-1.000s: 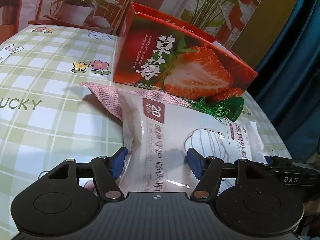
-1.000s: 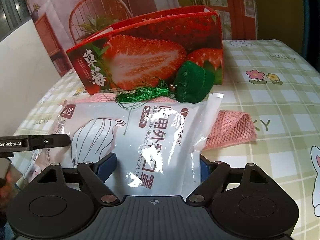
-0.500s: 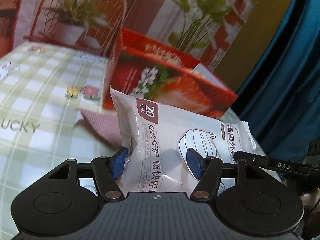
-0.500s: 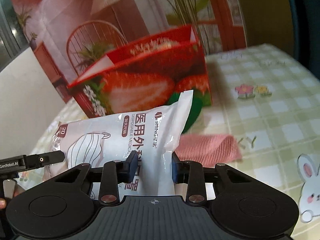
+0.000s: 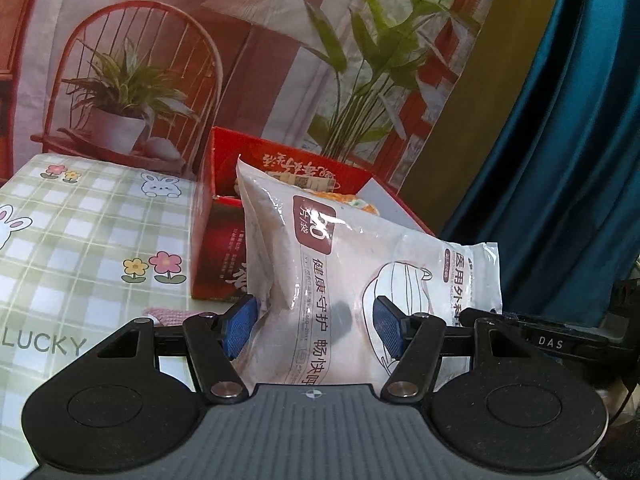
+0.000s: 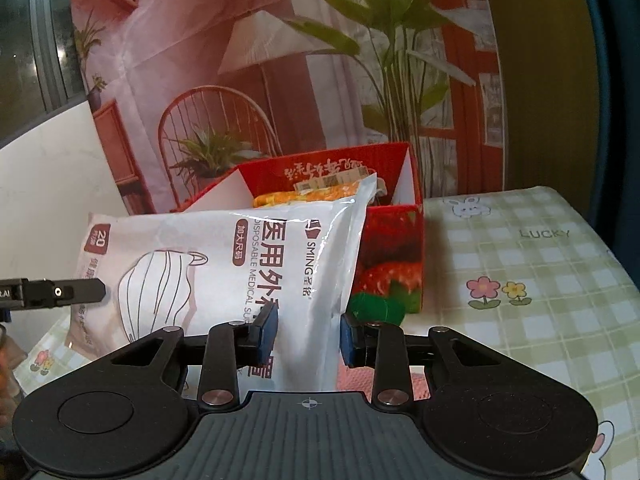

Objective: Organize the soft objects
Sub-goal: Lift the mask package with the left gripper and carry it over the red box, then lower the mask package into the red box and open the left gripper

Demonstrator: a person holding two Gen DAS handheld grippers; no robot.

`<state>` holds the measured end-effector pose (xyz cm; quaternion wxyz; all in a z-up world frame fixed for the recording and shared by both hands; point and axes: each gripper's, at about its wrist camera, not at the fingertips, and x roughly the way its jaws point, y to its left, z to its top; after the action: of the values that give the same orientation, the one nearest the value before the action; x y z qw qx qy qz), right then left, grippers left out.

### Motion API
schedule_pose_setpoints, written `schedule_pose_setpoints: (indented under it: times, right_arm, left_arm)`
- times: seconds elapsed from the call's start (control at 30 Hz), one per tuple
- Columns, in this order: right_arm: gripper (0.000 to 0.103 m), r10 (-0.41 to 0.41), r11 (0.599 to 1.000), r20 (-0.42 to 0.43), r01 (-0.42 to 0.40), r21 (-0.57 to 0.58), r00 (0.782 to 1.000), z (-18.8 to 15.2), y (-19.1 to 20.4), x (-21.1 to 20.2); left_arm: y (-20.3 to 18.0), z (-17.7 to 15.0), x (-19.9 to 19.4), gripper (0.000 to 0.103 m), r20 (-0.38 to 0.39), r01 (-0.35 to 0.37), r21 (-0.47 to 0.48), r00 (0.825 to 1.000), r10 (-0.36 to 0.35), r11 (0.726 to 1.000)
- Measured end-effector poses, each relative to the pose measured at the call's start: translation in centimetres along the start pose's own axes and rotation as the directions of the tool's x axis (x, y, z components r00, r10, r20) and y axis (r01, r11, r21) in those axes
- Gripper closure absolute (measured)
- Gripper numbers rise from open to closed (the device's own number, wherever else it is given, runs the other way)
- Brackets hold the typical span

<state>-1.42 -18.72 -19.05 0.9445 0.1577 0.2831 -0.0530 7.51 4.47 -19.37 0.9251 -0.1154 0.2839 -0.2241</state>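
Both grippers hold one white mask packet [image 5: 360, 280] up off the table [image 5: 80, 240]. The left gripper [image 5: 316, 320] has its blue pads pressed into one end, jaws about half apart; the right gripper [image 6: 307, 334] pinches the other end with jaws narrowed, having just been closing on it. The packet's long axis runs sideways from one gripper to the other, its print facing the cameras. Under the right gripper lies a pink cloth [image 6: 416, 380], and just beyond it a green stuffed thing [image 6: 376, 306] rests against the red strawberry box [image 6: 394, 240]. The box stands open-topped right behind the packet, with packets already inside. Open checked tablecloth spreads to the outer side of each gripper. A blue curtain [image 5: 568, 160] hangs beyond the left gripper's right side.
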Motion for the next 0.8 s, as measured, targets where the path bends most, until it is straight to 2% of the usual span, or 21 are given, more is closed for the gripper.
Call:
schedule_pose_setpoints:
  times: [0.33, 0.5, 0.63, 0.8]
  right_arm:
    - [0.074, -0.004, 1.000, 0.002, 0.004, 0.012, 1.000, 0.0, -0.2, 0.2]
    - [0.075, -0.001, 1.000, 0.005, 0.001, -0.002, 1.000, 0.9, -0.1, 0.5]
    - [0.077, 0.015, 0.999, 0.042, -0.013, -0.050, 0.999, 4.6, 0.0, 1.0]
    - [0.077, 0.015, 0.982, 0.166, 0.016, -0.187, 0.986, 9.7, 0.6, 2.3]
  left_arm:
    - [0.4, 0.4, 0.4, 0.037, -0.019, 0.000, 0.007, 1.000, 0.000, 1.000]
    - [0.5, 2.0, 0.8, 0.037, -0.020, 0.015, 0.025, 1.000, -0.014, 1.000]
    - [0.8, 5.5, 0.4, 0.037, 0.054, 0.043, 0.027, 0.998, -0.044, 0.999]
    - [0.4, 10.1, 1.7, 0.037, 0.141, 0.036, 0.087, 0.989, -0.048, 0.996]
